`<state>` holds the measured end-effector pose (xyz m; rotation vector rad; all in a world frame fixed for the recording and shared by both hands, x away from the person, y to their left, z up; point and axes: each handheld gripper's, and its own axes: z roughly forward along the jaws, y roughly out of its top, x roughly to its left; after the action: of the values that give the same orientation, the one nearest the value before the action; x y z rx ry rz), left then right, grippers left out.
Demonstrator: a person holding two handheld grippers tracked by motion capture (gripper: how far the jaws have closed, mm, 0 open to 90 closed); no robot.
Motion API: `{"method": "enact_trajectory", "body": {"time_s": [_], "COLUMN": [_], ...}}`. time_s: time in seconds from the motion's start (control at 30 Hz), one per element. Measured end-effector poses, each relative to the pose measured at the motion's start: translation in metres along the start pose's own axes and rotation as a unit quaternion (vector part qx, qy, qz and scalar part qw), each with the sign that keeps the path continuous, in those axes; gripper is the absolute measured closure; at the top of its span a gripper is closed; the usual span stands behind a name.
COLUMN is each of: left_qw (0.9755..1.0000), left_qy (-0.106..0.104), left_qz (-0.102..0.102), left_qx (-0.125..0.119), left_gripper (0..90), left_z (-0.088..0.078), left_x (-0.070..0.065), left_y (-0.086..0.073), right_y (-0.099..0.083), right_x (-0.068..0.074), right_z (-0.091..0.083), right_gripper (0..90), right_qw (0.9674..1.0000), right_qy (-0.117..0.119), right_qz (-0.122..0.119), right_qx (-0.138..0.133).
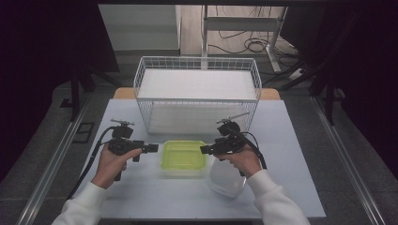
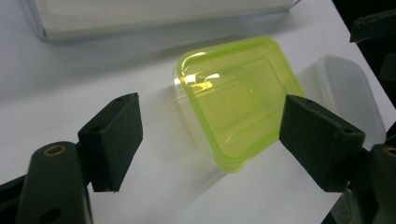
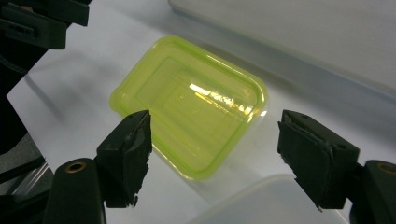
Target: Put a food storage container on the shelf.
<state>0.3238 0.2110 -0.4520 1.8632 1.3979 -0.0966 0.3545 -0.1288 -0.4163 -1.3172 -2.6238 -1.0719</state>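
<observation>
The yellow-green lidded container sits near the middle of the white table, just in front of the wire basket, and I have a gripper on either side of it. My left gripper points at its left edge with the jaws spread wide and nothing between the pads; in the left gripper view the container lies ahead of the jaws, untouched. My right gripper faces its right edge, likewise wide open and empty, the container showing between and beyond its jaws. A clear plastic tub lies near right, under my right hand. I judge the main risk to be a one-sided push: if either pad meets the rim first, the light container may skid or pivot. The smooth lid could also slip from a shallow pinch, and my right wrist may knock the tub.
</observation>
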Motion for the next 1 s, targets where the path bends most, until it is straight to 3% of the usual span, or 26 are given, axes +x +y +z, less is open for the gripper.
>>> {"method": "enact_trajectory", "body": {"time_s": [0.13, 0.37, 0.67, 1.0], "left_qw": [0.9997, 0.9988, 0.9978, 0.9964], "left_qy": [-0.005, -0.02, -0.029, -0.04], "left_qz": [-0.008, -0.016, -0.029, -0.044], "left_qx": [0.021, 0.042, 0.052, 0.06], "left_gripper": [22.5, 25.3, 28.6, 31.2], "left_z": [0.018, 0.032, 0.042, 0.055], "left_x": [0.003, 0.008, 0.01, 0.016], "left_y": [0.002, 0.003, 0.004, 0.006], "right_y": [0.008, 0.008, 0.007, 0.007], "right_x": [-0.007, -0.013, -0.021, -0.024], "right_z": [0.019, 0.042, 0.053, 0.062], "right_gripper": [30.0, 34.4, 37.0, 39.4], "right_qw": [0.999, 0.9959, 0.9923, 0.9895], "right_qy": [-0.01, -0.012, -0.016, -0.015], "right_qz": [0.032, 0.061, 0.092, 0.107], "right_qx": [0.031, 0.065, 0.082, 0.096]}}
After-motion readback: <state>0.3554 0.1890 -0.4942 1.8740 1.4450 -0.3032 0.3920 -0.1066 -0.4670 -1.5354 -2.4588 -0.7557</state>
